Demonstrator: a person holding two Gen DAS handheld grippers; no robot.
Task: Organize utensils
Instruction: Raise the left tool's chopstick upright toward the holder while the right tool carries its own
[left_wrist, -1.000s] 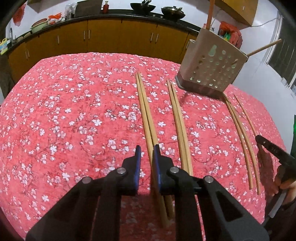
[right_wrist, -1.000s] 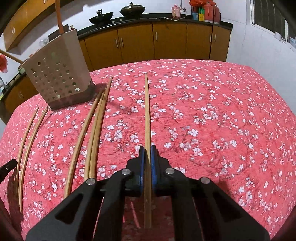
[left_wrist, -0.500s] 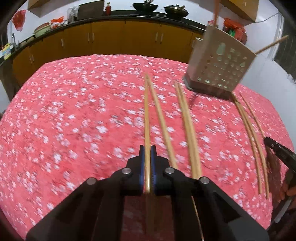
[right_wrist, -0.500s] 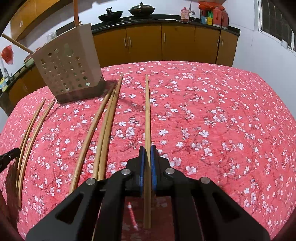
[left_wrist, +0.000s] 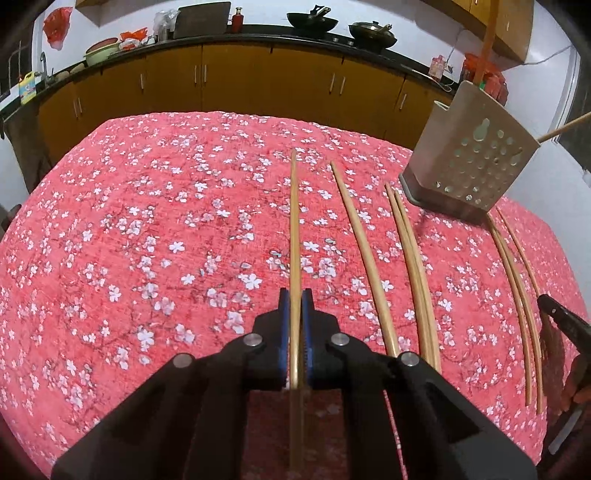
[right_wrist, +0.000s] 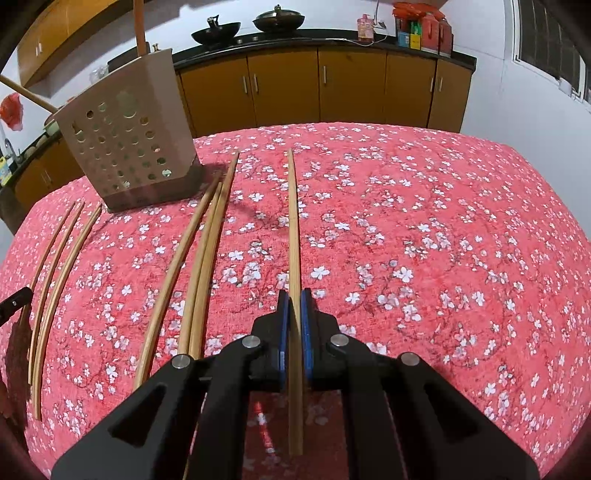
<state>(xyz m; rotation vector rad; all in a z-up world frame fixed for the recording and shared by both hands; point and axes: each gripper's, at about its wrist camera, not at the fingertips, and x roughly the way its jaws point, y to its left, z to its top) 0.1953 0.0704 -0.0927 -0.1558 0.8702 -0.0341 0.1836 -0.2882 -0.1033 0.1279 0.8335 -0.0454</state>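
On the red floral tablecloth (left_wrist: 147, 240), each gripper, left (left_wrist: 295, 306) and right (right_wrist: 294, 306), pinches one long wooden chopstick (left_wrist: 294, 229) (right_wrist: 293, 229), while loose chopsticks (left_wrist: 410, 254) await the perforated beige holder (left_wrist: 469, 162).

Utensil holder (left_wrist: 465, 162) sitting far right on tabletop (left_wrist: 147, 240) in the left wrist view; loose chopsticks (left_wrist: 413, 266) lying in rows near it, running near to far; cabinets (left_wrist: 236, 85) standing behind the tabletop.
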